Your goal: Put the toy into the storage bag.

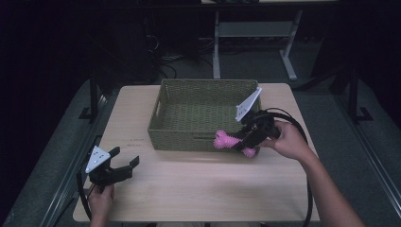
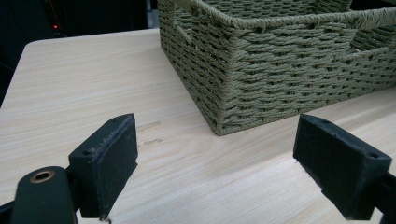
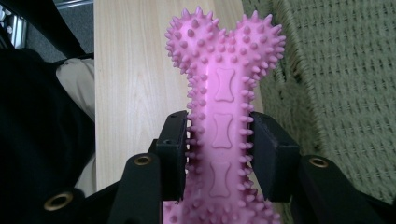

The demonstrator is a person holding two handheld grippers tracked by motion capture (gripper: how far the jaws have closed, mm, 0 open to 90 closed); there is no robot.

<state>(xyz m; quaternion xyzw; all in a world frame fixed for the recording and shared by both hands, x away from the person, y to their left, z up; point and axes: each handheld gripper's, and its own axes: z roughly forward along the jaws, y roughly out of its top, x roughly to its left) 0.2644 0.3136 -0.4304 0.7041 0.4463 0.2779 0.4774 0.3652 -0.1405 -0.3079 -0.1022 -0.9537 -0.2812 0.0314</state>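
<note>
Left gripper (image 1: pixel 124 162) is sitting low over the wooden table (image 1: pixel 189 189), well to the left of the woven basket (image 1: pixel 175 137) and nearer the person than its front left corner, with its jaws spread wide and nothing between them. In the left gripper view those jaws are framing bare tabletop, with the basket's corner (image 2: pixel 224 116) standing just beyond.

Right gripper (image 1: pixel 247 140) is clamping a pink spiked rubber bone (image 1: pixel 222 141) by its narrow shaft, just in front of the basket's front wall, near the right end of that wall. In the right gripper view the pads (image 3: pixel 173 154) are pressing on both sides of the shaft while one knobbed end (image 3: pixel 224 42) is sticking out past them; the other knob is showing below the gripper in the high view.

Judging by its look, the bone is probably a light, springy dog toy: soft nubs that are giving a little under the pads, not fragile, unlikely to slip. The shaft between the knobs is the sensible place to hold, since the wider ends are blocking it from sliding through. Whether the toy is clearing the table is hard to tell from above.
</note>
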